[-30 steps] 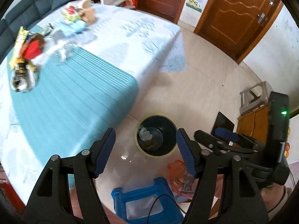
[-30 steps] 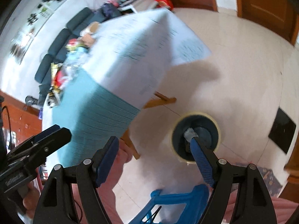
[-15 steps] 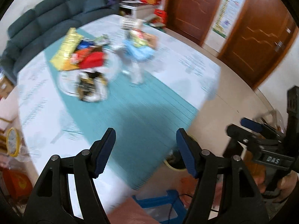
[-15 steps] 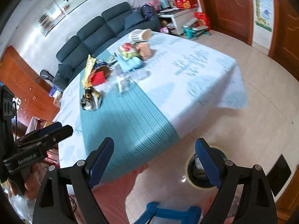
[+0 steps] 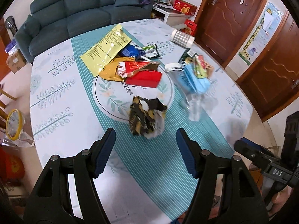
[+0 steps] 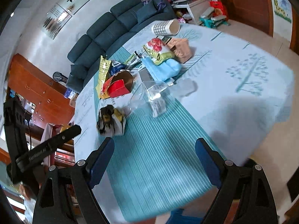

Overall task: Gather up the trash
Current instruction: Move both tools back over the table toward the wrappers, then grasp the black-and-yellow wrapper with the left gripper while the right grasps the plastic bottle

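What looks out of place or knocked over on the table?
The grey-checked paper cup lies tipped on its side at the far end. Torn wrappers, including a crumpled black-and-gold wrapper, litter the round floral placemat.

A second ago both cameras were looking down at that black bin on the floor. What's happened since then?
Both grippers swung up from the bin to the table. The left gripper now faces the crumpled black-and-gold wrapper; the right gripper hangs over the teal runner. Nothing was picked up or dropped: both jaws stayed open and empty. The litter pile looks unmoved.
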